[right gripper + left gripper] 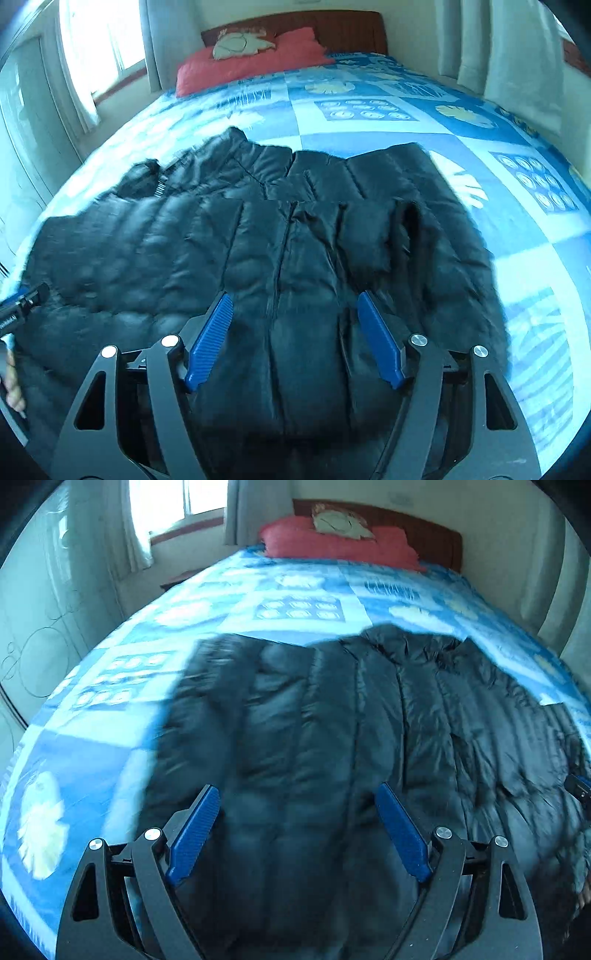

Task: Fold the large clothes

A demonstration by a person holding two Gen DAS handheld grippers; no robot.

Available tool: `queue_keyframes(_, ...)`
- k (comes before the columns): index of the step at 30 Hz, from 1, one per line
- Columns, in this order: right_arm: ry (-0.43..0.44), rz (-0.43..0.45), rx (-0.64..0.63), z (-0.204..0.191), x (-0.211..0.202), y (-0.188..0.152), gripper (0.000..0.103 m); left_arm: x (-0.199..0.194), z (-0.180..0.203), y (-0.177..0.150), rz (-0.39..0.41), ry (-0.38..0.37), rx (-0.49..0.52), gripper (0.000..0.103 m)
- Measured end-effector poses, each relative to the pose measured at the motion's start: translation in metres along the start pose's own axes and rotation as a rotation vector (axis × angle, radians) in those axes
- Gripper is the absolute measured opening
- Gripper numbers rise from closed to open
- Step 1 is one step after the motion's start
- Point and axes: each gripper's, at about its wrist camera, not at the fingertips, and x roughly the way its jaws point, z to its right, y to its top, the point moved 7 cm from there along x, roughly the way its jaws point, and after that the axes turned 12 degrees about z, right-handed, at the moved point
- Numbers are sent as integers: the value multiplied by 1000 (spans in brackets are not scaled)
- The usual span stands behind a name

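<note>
A large black puffer jacket (332,720) lies spread flat across a bed with a blue patterned sheet (110,746). My left gripper (297,788) hovers over the jacket's left half, jaws wide open and nothing between the blue pads. In the right wrist view the jacket (184,251) shows its front zipper running down the middle, collar towards the pillow. My right gripper (295,295) hangs open above the zipper, gripping nothing. The left gripper's tip (22,306) and a hand (11,384) show at that view's left edge.
A red pillow (332,546) with a pale cushion lies by the brown headboard (436,539). A window with curtains (177,502) and a pale wardrobe (33,627) stand left of the bed. Bare blue sheet (517,229) surrounds the jacket; white curtains (517,55) hang at right.
</note>
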Motion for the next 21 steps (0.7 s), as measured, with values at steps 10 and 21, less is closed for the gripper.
queue_keyframes(10, -38, -44, 40, 55, -138, -75, 70, -150, -73, -89, -12, -55, -106, 86)
queue_keyframes(21, -73, -167, 113, 103, -255, -198, 70, -244, -97, -201, -136, -142, -269, 86)
